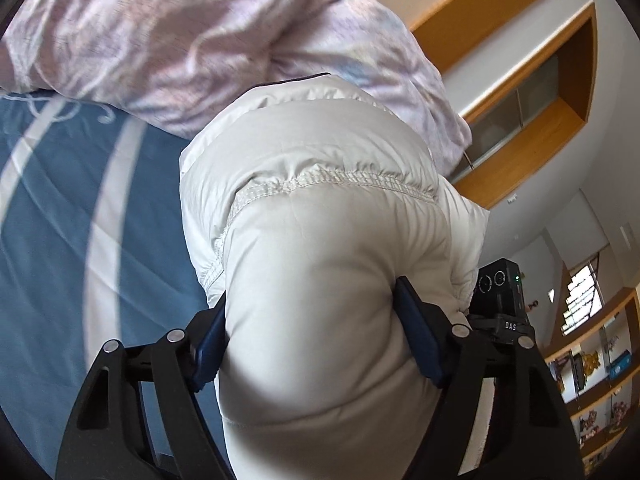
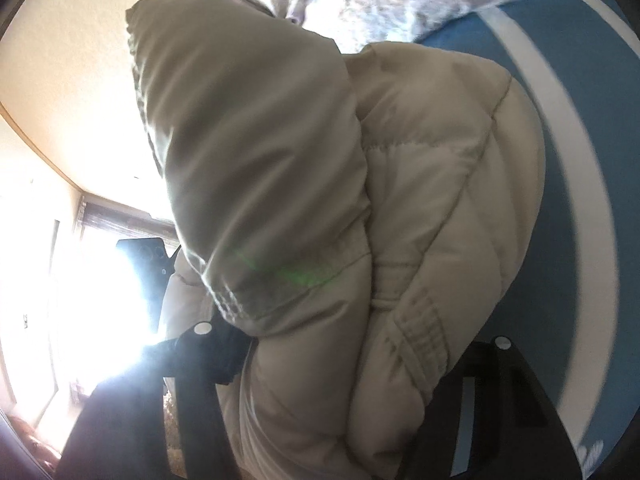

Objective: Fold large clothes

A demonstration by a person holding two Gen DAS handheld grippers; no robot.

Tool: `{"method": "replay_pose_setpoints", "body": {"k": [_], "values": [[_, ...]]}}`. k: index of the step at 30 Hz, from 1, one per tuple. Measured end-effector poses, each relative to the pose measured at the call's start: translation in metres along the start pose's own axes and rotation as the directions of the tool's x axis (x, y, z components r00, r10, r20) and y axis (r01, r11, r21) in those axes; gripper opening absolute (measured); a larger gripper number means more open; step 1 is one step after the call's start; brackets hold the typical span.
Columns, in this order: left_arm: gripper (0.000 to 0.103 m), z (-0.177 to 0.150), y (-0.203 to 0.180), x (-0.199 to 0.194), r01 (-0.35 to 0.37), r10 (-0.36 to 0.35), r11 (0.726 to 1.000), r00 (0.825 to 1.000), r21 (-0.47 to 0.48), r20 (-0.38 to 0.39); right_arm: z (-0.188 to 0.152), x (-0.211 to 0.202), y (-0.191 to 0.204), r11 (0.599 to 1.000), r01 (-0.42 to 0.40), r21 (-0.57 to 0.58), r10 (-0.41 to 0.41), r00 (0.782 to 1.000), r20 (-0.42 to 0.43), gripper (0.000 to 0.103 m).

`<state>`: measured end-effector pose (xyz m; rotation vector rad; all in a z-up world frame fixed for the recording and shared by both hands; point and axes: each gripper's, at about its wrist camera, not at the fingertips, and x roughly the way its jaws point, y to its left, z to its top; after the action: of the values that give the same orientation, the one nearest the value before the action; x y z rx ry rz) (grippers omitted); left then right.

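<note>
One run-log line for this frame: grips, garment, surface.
left gripper: shut on puffer jacket | right gripper: shut on puffer jacket, fingers mostly hidden | jacket bunched over blue bedsheet | floral quilt behind

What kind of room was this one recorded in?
Most likely a bedroom at home: a bed with a blue striped sheet, a crumpled floral duvet at its far end, and wooden wall shelves holding small items.

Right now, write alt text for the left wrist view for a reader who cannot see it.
A puffy white quilted jacket fills the centre, its padded bulk pinched between the two blue pads of the left gripper. It hangs over a blue bedsheet with white stripes, with a crumpled pale pink duvet behind and wooden wall shelves at right.
</note>
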<state>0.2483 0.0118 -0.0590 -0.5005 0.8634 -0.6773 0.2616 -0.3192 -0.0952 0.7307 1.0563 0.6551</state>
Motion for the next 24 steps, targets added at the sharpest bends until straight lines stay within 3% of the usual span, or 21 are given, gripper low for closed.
{"method": "replay_pose_setpoints", "body": {"k": [8, 11, 14, 18, 20, 24], "values": [[0.076, 0.024, 0.029, -0.028, -0.056, 0.057, 0.998, 0.996, -0.023, 0.069, 0.033, 0.053, 0.045, 0.998, 0.018, -0.057, -0.019, 1.000, -0.006, 0.057], [0.076, 0.030, 0.039, -0.033, -0.103, 0.103, 0.995, 0.991, -0.002, 0.083, 0.041, 0.072, 0.040, 0.998, 0.020, -0.066, -0.019, 1.000, 0.003, 0.057], [0.078, 0.030, 0.052, -0.027, -0.134, 0.133, 0.991, 0.986, 0.004, 0.100, 0.030, 0.066, 0.022, 0.999, 0.013, -0.030, -0.013, 1.000, 0.016, 0.060], [0.085, 0.030, 0.045, -0.025, -0.189, 0.183, 0.981, 0.978, 0.050, 0.105, 0.017, 0.060, 0.012, 0.998, 0.067, 0.004, -0.067, 0.997, 0.038, 0.077], [0.089, 0.030, 0.036, -0.027, -0.236, 0.225, 0.968, 0.967, 0.090, 0.120, 0.014, 0.046, 0.013, 0.993, 0.116, -0.002, -0.116, 0.991, 0.067, 0.080], [0.092, 0.024, 0.013, -0.030, -0.408, 0.368, 0.887, 0.908, 0.217, 0.203, 0.003, 0.008, 0.034, 0.965, 0.260, -0.044, -0.245, 0.945, 0.216, 0.084]]}}
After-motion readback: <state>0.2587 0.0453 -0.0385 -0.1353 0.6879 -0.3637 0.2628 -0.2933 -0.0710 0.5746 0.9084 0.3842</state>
